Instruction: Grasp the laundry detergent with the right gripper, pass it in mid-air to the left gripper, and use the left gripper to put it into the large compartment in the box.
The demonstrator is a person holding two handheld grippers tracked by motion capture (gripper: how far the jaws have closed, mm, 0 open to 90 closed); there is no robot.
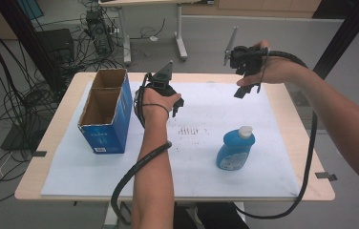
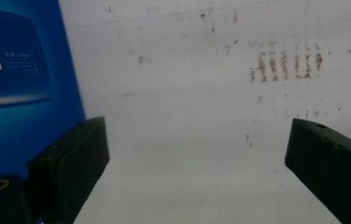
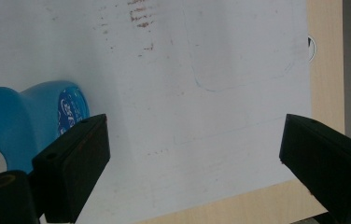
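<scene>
A blue bottle (image 1: 235, 148) with a white cap stands on the white sheet (image 1: 263, 167) right of centre; the right gripper view catches its shoulder (image 3: 22, 116) at the left, beyond the left jaw. An open blue cardboard box (image 1: 106, 110) with two compartments stands at the table's left, its blue side (image 2: 19, 84) close by in the left gripper view. My left gripper (image 1: 178, 106) hovers open just right of the box, nothing between its jaws. My right gripper (image 1: 242, 90) hangs open above the table's far right part, empty.
Brown smudge marks (image 1: 189, 130) stain the sheet's middle. The wooden table edge (image 3: 257, 205) shows bare beyond the sheet. Black cables (image 1: 134, 174) trail from both grippers over the front edge. Another table's legs and tangled wires lie on the floor behind.
</scene>
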